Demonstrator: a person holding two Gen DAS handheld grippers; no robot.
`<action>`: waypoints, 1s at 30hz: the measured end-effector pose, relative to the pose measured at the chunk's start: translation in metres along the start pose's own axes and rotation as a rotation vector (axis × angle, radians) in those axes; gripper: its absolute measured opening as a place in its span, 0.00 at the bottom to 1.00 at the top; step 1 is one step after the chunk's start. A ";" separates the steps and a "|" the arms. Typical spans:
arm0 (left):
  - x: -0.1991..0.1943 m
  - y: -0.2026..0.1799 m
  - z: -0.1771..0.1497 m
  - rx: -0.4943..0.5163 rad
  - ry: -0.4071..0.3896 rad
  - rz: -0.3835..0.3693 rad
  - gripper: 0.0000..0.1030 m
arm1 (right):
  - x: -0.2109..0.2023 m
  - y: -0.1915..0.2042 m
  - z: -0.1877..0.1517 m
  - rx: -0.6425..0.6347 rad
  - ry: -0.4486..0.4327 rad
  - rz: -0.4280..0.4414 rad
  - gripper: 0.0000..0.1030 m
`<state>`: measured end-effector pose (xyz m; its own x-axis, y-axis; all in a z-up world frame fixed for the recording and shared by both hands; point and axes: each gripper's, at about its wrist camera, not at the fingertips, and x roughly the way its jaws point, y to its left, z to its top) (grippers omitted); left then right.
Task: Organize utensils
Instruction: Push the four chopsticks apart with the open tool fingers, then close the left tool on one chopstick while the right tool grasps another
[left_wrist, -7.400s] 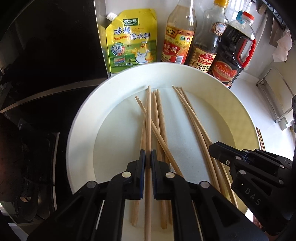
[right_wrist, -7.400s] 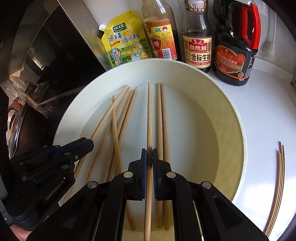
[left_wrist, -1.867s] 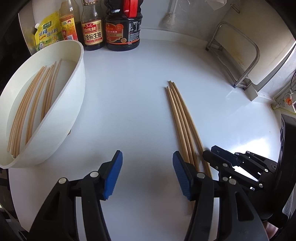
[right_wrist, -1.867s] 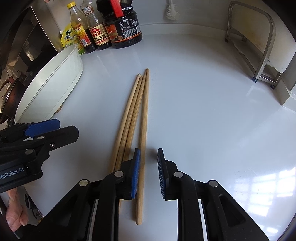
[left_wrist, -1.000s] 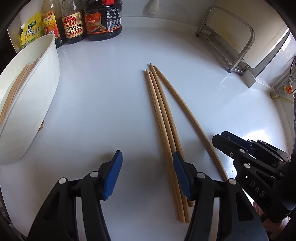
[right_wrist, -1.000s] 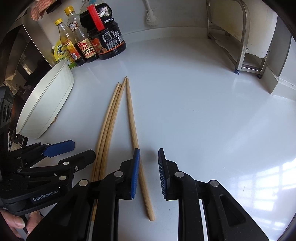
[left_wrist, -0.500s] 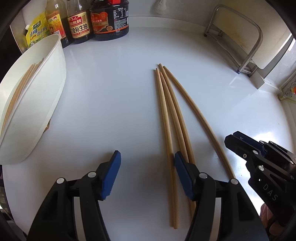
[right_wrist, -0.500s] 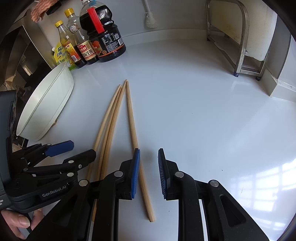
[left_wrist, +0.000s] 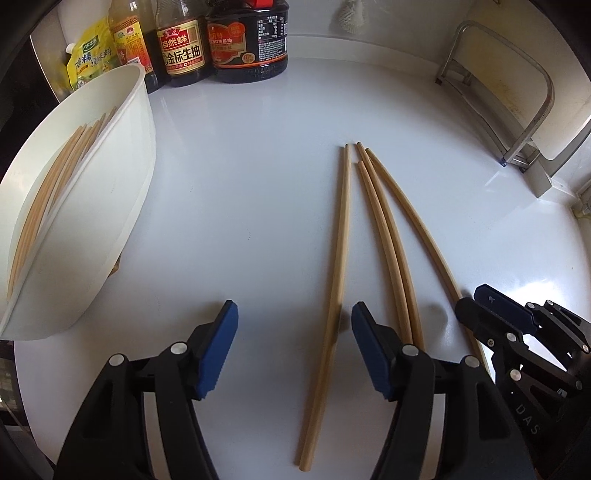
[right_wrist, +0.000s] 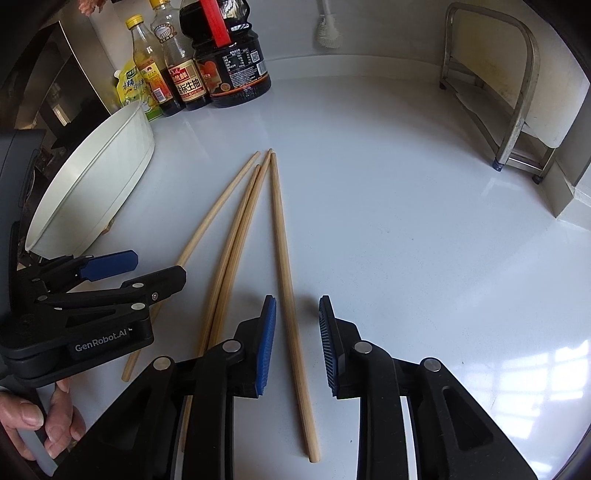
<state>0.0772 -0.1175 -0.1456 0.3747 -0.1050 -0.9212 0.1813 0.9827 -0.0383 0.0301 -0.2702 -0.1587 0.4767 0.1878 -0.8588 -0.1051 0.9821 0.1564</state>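
Left wrist view: the left tongs (left_wrist: 291, 345) stand wide apart over the white worktop (left_wrist: 240, 192), straddling one chopstick (left_wrist: 334, 266). Right tongs (right_wrist: 297, 343) are parted around another chopstick (right_wrist: 286, 266), seemingly without touching it. More chopsticks (left_wrist: 48, 192) lie in the white bowl (left_wrist: 122, 206) at left.

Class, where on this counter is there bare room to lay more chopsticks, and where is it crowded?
Free: between the bowl and the chopsticks, and between them and the rack. Crowded: the bottles at the back.
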 end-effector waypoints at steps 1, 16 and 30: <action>0.001 0.000 0.001 0.003 -0.001 0.001 0.61 | 0.001 0.001 0.001 -0.005 0.001 -0.006 0.22; -0.001 -0.009 0.002 0.048 -0.024 -0.024 0.19 | 0.010 0.025 0.002 -0.140 -0.012 -0.081 0.22; -0.016 -0.004 0.005 0.060 0.014 -0.170 0.07 | -0.008 0.014 0.009 0.032 -0.024 0.007 0.06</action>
<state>0.0755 -0.1203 -0.1289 0.3218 -0.2661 -0.9086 0.2949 0.9401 -0.1709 0.0324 -0.2578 -0.1450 0.4969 0.1950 -0.8456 -0.0811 0.9806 0.1785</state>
